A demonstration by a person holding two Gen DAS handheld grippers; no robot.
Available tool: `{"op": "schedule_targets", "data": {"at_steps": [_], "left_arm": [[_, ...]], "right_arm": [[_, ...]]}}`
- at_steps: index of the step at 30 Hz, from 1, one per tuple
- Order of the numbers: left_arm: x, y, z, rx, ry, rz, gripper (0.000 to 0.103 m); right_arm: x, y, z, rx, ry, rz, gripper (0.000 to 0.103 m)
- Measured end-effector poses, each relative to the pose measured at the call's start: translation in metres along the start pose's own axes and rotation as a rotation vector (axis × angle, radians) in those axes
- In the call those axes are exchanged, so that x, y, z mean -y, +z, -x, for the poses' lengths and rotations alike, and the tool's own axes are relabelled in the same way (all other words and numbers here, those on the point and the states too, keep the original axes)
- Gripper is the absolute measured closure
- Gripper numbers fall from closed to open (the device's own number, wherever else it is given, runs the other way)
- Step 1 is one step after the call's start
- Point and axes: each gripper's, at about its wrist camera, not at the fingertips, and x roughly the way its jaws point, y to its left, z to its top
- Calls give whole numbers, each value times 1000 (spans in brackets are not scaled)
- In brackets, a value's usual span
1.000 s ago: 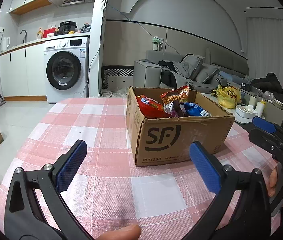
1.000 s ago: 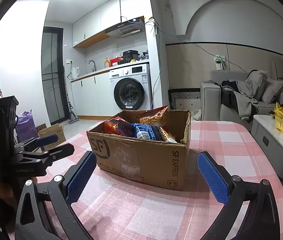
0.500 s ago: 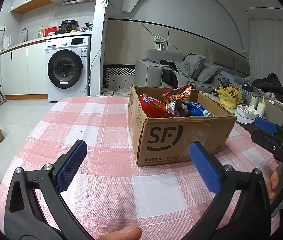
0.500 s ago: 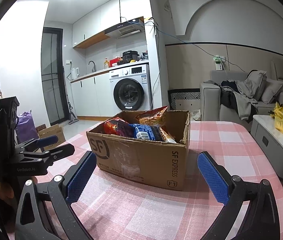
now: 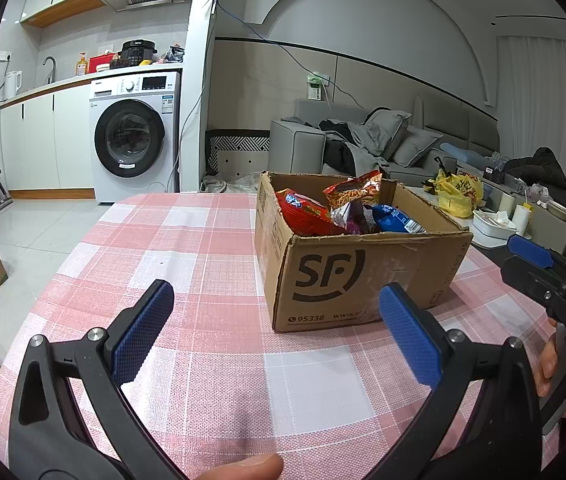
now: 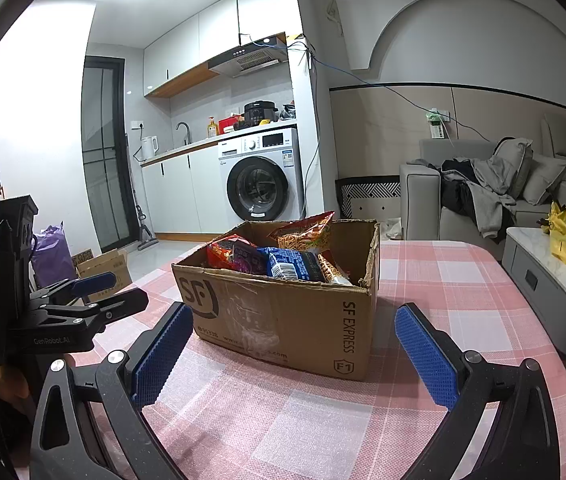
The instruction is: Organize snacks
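left gripper (image 5: 277, 334): hovering over the near part of the table, fingers spread wide, gripping nothing; blue pads (image 5: 143, 332) facing each other
right gripper (image 6: 295, 354): hovering low over the near table edge, fingers spread wide, gripping nothing; the box corner showing between them, not touching
box (image 5: 363, 276): cardboard, sitting open-topped on the table, just beyond both grippers
snacks: lying inside the box, piled loosely; red bag (image 5: 303, 214) at the left, orange bag (image 5: 357, 194) sticking up at the far side, blue bag (image 5: 397, 220) at the right
table (image 5: 187, 240): wearing a pink and white checked cloth
washing machine (image 5: 133, 136): standing far left, beyond the table
sofa (image 5: 367, 140): sitting far right, clothes heaped on it
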Motion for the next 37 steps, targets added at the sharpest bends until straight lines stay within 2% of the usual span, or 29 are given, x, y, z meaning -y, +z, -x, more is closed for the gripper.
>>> {"op": "schedule_targets", "data": {"at_steps": [37], "left_arm": [[3, -1, -2, 4, -3, -3, 1]], "right_arm": [[0, 0, 1, -2, 1, -6, 0]]}}
